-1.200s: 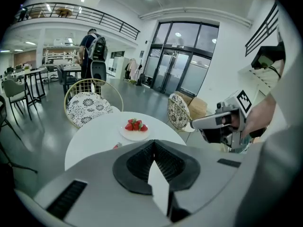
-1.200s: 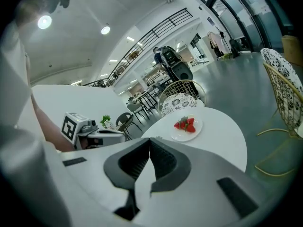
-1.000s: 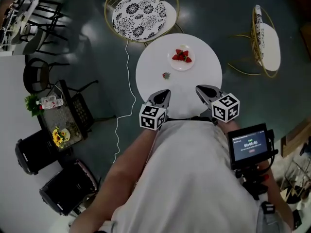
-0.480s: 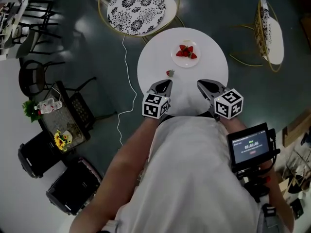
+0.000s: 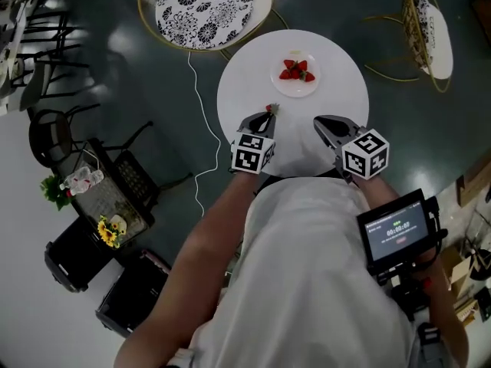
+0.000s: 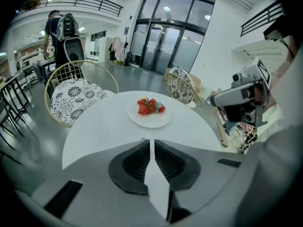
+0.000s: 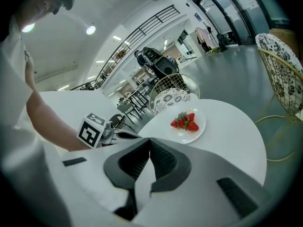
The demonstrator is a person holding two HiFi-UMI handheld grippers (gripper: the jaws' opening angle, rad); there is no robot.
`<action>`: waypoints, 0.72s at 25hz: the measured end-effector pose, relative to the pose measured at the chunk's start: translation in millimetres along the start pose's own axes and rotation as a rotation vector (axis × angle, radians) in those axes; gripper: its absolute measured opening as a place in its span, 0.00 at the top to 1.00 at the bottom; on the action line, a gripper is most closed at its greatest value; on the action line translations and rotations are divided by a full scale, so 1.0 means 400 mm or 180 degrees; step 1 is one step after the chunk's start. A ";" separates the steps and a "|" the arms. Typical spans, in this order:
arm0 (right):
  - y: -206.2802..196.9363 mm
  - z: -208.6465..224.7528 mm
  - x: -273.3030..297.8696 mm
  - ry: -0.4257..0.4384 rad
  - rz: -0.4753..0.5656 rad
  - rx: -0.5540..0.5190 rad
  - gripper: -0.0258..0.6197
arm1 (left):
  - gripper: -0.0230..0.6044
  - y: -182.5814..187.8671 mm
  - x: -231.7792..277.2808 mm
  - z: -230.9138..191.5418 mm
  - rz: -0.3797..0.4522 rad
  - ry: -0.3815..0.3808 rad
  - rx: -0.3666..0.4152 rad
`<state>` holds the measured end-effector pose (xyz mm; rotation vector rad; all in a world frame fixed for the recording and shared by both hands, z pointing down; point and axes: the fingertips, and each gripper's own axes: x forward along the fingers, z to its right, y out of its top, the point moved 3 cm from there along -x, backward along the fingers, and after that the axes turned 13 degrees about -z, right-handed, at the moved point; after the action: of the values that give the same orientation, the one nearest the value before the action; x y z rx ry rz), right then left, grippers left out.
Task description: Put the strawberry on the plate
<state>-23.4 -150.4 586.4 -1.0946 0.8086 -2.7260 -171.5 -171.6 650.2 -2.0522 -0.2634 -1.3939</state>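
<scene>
Over round white bench point(image 5: 341, 90), hovering left tool point(image 5: 263, 118) with jaws pressed together, empty, tip just beside loose strawberry point(image 5: 270, 109); poising right tool point(image 5: 322, 121) likewise closed on nothing; lying on bench, short of plate point(image 5: 295, 91) carrying other strawberries point(image 5: 294, 70).

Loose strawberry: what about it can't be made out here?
Head view: strawberry is tiny, right at the tip of the left gripper; whether they touch cannot be told.
Left gripper view: that gripper's own body covers it.
Right gripper view: the body of the right gripper hides it.
</scene>
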 end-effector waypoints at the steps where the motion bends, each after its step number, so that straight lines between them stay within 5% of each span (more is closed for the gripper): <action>1: -0.004 0.000 0.001 -0.0012 0.0014 0.0024 0.95 | 0.95 -0.003 0.006 -0.003 -0.0055 0.0004 0.0056; 8: -0.034 -0.002 -0.001 -0.0075 0.0094 0.0199 0.95 | 0.83 -0.010 0.052 -0.013 -0.0518 0.0123 0.0852; 18: -0.084 0.017 -0.073 -0.0247 0.0301 0.0508 0.95 | 0.72 0.000 0.084 0.007 -0.1041 0.0072 0.2417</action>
<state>6.1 -116.6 589.7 -1.0918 0.6039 -2.6007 -155.2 -175.8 679.3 -1.3937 -0.9874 -1.2290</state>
